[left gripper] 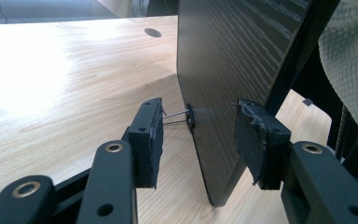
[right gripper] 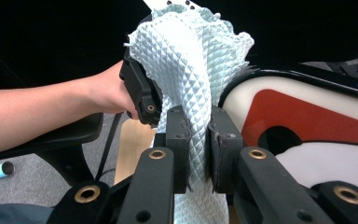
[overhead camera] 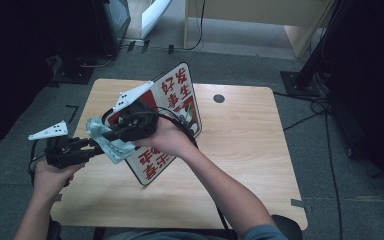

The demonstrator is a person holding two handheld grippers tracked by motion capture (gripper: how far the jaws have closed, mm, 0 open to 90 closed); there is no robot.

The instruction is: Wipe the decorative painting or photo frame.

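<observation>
One wooden table (overhead camera: 240, 150) carries everything. Standing tilted on it, left of centre, is the stiff red-and-white sign board (overhead camera: 180, 95); its rigid edge is probably the best hold. At the board's 9 o'clock, the left gripper (left gripper: 198, 135) has jaws apart, straddling the dark back edge. Smallest is the soft, light cloth (right gripper: 191, 70), pinched between the right gripper (right gripper: 196, 149) jaws against the board's face.
</observation>
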